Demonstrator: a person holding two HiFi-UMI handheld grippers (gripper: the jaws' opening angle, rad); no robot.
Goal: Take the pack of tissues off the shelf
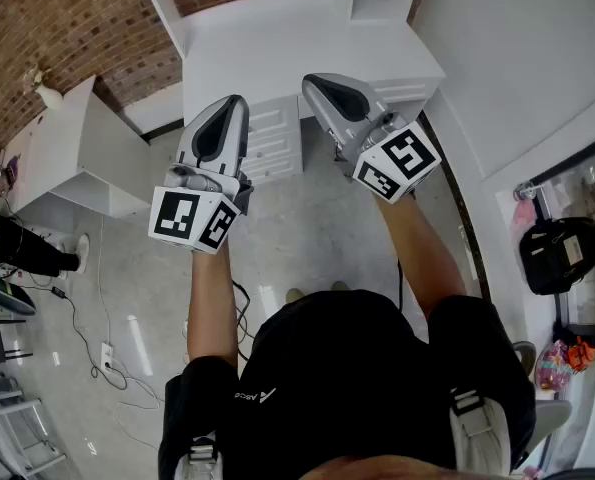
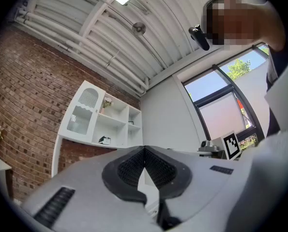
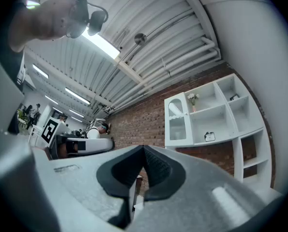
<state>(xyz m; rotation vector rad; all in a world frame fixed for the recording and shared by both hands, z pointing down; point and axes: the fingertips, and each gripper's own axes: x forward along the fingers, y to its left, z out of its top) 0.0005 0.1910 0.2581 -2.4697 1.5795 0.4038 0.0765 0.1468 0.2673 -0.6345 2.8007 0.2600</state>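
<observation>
A small dark-and-white pack of tissues lies in a lower cubby of the white wall shelf on the brick wall. The right gripper view shows the same pack of tissues on that shelf, far off. My left gripper points up toward the shelf with its jaws together and nothing between them. My right gripper is likewise shut and empty. From the head view, both the left gripper and the right gripper are held side by side in front of me, over a white desk.
A flower vase and another small item stand in upper cubbies. Drawers sit under the desk. A white cabinet, a person's leg and floor cables are at left. A black bag hangs at right.
</observation>
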